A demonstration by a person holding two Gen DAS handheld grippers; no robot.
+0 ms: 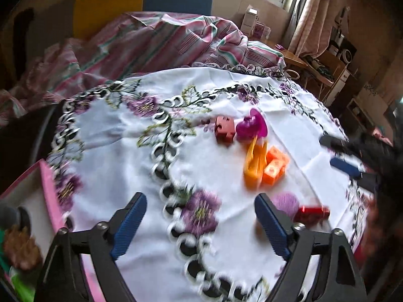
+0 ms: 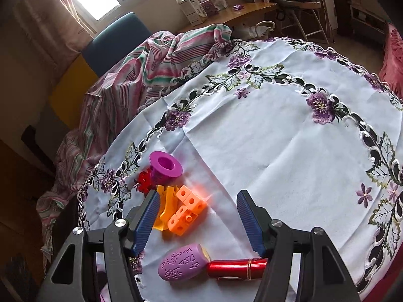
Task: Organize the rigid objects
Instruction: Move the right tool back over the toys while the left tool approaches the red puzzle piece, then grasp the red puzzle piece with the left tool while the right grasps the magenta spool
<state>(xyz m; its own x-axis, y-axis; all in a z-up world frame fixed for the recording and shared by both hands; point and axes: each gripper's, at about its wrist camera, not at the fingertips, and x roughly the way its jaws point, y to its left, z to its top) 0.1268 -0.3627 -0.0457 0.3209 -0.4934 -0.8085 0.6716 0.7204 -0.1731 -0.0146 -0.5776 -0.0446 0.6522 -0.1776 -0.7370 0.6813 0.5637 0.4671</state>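
Small toys lie on the embroidered white tablecloth (image 1: 121, 156). A magenta funnel-shaped piece (image 1: 253, 125) (image 2: 165, 166) sits beside a red puzzle block (image 1: 224, 129) (image 2: 143, 180). An orange-yellow curved piece (image 1: 254, 166) (image 2: 166, 209) touches orange cube blocks (image 1: 274, 166) (image 2: 187, 210). A lilac patterned oval piece (image 1: 287, 202) (image 2: 181, 264) lies next to a shiny red tube (image 1: 312, 212) (image 2: 236, 268). My left gripper (image 1: 200, 224) is open and empty above the cloth, left of the toys. My right gripper (image 2: 197, 220) is open and empty over the orange blocks; it also shows at the right edge of the left wrist view (image 1: 345, 156).
A pink-rimmed box (image 1: 47, 196) with some items inside stands at the table's left edge. A striped pink cloth (image 1: 151, 42) (image 2: 141, 75) covers furniture behind the table. A wooden desk (image 2: 239, 12) with boxes stands by the window. The cloth (image 2: 289, 138) stretches to the right.
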